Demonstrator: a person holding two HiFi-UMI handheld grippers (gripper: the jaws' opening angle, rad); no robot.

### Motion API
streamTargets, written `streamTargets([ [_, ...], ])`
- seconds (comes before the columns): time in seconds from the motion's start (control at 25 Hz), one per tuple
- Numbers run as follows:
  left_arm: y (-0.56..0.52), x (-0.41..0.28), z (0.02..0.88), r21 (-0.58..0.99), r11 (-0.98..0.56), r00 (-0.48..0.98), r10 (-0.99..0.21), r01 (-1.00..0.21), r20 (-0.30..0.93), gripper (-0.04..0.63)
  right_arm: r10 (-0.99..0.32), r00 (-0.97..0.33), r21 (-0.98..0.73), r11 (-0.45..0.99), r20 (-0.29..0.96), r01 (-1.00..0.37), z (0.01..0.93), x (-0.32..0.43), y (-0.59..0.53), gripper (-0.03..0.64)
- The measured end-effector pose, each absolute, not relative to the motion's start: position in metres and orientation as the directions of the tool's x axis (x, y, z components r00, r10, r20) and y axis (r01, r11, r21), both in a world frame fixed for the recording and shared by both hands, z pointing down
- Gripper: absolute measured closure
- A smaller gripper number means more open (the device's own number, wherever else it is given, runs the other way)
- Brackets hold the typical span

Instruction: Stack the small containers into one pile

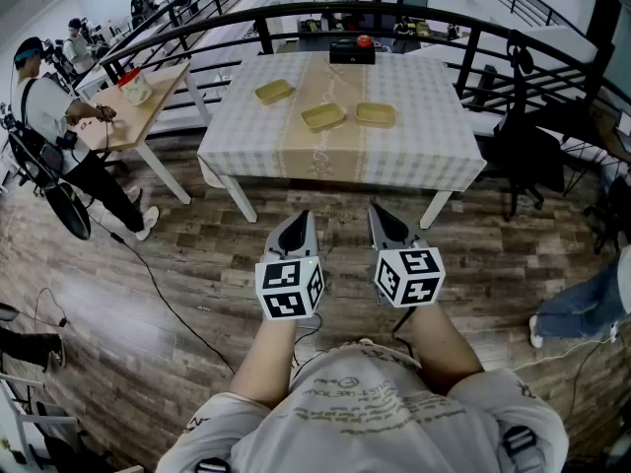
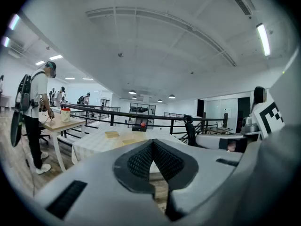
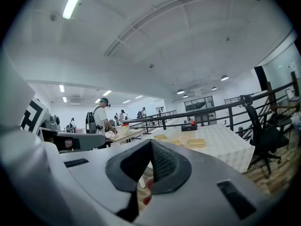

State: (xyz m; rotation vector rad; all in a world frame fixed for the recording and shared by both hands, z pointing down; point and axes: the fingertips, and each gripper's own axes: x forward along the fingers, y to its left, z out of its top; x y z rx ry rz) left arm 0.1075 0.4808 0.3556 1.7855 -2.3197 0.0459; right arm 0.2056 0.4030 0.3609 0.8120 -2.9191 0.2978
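Three shallow yellow containers lie apart on the checked tablecloth: one at the back left, one in the middle, one to its right. The table stands well ahead of me across bare wood floor. My left gripper and right gripper hang side by side over the floor, short of the table, both pointing at it. Each is shut with nothing between its jaws. The left gripper view shows its closed tips below two distant containers. The right gripper view shows its closed tips and the containers beyond.
A black box with a red button sits at the table's far edge. A curved black railing runs behind. A person stands at a wooden side table on the left. A black office chair is at the right, cables on the floor.
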Motion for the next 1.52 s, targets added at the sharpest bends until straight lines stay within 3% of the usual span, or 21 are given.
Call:
streamTargets([
  [0.92,0.421,0.168,0.365,0.069,0.253,-0.238,-0.955,-0.965,0.177,0.591,-0.521,-0.845,-0.103,0.840,0.122,-0.532,0.365,0.252,0.346,0.618],
  [1.52,0.375,0.135,0.371,0.063,0.261,-0.249,-0.956,-0.963,0.158,0.591,-0.509,-0.851,-0.084,0.849,0.134,-0.521,0.379,0.222,0.301,0.618],
])
